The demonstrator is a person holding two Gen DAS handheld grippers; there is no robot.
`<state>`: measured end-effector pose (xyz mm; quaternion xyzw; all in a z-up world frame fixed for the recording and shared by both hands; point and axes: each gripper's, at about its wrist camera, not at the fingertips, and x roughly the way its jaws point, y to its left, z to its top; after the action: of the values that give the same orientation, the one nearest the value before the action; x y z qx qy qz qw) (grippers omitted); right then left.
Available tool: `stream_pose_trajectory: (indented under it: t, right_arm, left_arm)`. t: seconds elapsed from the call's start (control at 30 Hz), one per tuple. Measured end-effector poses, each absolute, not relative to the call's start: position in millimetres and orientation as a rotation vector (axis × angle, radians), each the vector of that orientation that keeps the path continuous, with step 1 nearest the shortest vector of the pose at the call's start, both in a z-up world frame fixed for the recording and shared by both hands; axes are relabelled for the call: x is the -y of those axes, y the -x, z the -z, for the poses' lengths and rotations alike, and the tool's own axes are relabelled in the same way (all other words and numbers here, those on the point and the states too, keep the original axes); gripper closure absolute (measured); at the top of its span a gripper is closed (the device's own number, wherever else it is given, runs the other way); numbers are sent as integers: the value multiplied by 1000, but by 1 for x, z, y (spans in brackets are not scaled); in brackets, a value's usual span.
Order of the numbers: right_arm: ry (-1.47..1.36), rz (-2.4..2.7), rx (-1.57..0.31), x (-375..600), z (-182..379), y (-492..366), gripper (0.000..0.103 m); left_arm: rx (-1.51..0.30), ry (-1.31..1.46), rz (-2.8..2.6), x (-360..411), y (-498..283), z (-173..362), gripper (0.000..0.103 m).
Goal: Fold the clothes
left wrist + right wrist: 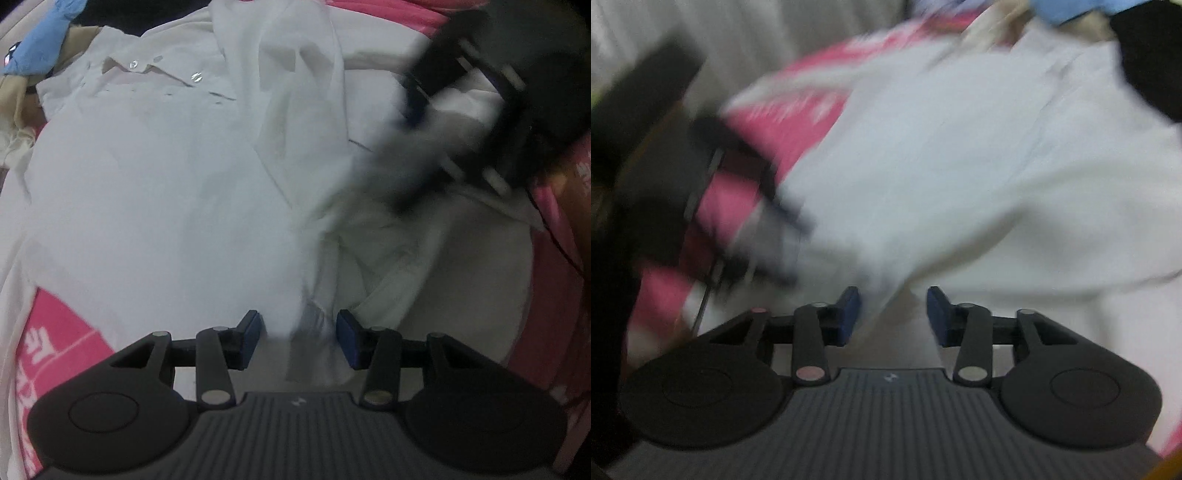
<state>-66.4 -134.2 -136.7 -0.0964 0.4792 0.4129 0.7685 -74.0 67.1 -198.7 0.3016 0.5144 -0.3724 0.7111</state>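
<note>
A white button-up shirt (pixel 166 184) lies spread on a pink cloth (pixel 62 332), with its collar and buttons (pixel 133 64) at the far left. My left gripper (pixel 299 338) points down at the near edge of the shirt. Its blue pads stand apart with a loose fold of white fabric between them. My right gripper (pixel 892 317) is also open, over the shirt (pixel 960 166), and a fabric edge runs into the gap. Each gripper shows as a dark blur in the other's view: the right gripper (pixel 421 147) and the left gripper (pixel 786 247).
A light blue garment (pixel 40 44) and a beige one (pixel 18 96) lie bunched beyond the collar. Something black (pixel 1152 66) sits at the far right of the right wrist view. The pink cloth (pixel 783 122) carries white lettering and reaches out past the shirt.
</note>
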Motion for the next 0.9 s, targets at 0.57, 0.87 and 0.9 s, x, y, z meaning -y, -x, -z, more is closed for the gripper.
stream_pose_trajectory:
  t: [0.57,0.87,0.9]
  right_arm:
    - [160,-1229,-1301,166,141,131,65]
    - [-107,-703,-1046,274,95,57,70]
    - [-82,-655,-1004,280,92,55,71]
  left_arm:
    - [-1196,-434,925,-107,46,154,51]
    - [-1167,-333,864,-110,24,140,52]
    - [-1160,-297,854,-108,18,139,52]
